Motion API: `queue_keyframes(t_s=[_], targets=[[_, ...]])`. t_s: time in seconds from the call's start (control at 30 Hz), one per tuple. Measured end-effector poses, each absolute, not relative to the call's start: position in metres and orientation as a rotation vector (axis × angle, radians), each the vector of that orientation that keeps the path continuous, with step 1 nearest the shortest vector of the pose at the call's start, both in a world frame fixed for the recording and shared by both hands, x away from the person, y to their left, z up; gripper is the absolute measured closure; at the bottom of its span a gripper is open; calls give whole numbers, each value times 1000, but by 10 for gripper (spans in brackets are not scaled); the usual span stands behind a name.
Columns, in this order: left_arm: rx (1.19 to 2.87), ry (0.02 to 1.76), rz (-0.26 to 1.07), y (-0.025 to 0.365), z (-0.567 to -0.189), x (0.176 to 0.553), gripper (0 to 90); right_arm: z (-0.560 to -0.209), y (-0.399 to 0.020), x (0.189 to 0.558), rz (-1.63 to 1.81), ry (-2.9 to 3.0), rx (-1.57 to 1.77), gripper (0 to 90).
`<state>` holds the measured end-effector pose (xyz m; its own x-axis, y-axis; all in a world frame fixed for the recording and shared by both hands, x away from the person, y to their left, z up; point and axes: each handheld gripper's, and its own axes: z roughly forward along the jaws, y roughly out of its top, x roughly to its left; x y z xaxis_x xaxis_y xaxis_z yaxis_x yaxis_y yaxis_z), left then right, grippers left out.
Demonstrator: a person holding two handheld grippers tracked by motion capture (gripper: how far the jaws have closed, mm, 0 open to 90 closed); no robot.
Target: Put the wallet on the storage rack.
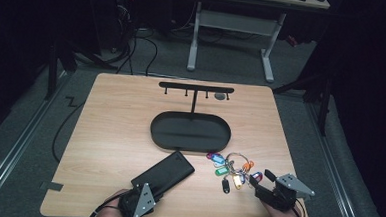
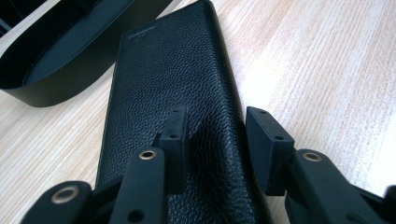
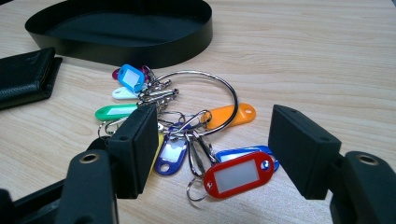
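- Left gripper point(image 2: 217, 140) jaws straddle the black leather wallet point(image 2: 168, 93), seemingly not yet pinching (off-centre): it could slip.
- Right gripper point(image 3: 215, 154) jaws gape over the ring of coloured key tags point(image 3: 187, 126); loose tags may snag.

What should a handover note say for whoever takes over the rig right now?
Left gripper: jaws astride the near end of the black wallet; grip not confirmed.
Right gripper: open, hovering over the key bunch, holding nothing.
Wallet and keys both lie on the table, in front of the oval tray.
Done: nothing moved into the tray or onto the hook rail.
Left: secure the wallet, grasp the keys.
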<state>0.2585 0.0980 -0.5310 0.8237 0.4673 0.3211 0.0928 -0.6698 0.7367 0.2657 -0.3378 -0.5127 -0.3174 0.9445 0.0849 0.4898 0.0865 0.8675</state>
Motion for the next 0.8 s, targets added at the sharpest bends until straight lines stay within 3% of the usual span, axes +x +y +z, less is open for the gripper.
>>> queue_keyframes(t_s=[0.13,0.5,0.8], targets=[[2247,407,644,98,-531,258,629,-512,-338,265,1165,1857,1409,336],[2238,412,677,97,-528,255,769,-512,-338,265,1171,1854,1410,337],[2186,443,691,103,-522,256,801,-512,-341,265,1176,1847,1408,338]])
